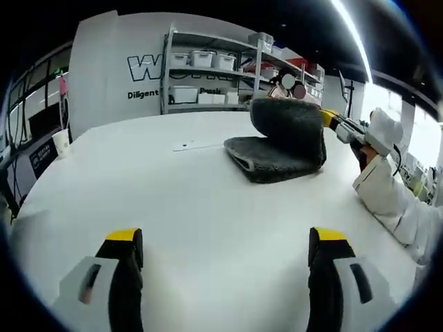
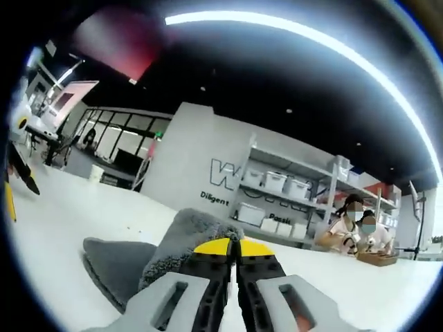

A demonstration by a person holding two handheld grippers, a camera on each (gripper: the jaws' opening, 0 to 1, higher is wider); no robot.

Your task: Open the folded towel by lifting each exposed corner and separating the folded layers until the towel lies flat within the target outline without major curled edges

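A dark grey towel lies folded on the white table, right of centre and well ahead of my left gripper. That gripper hovers open over bare table with nothing between its jaws. The towel's top layer is raised and curls over. My right gripper comes in from the right and holds that layer's edge. In the right gripper view the right gripper is shut on the lifted towel edge, and the lower layer lies flat on the table to the left.
A person's white sleeve reaches in along the table's right side. A paper cup stands at the far left edge. Metal shelves with white bins line the back wall. Two people sit at a far table.
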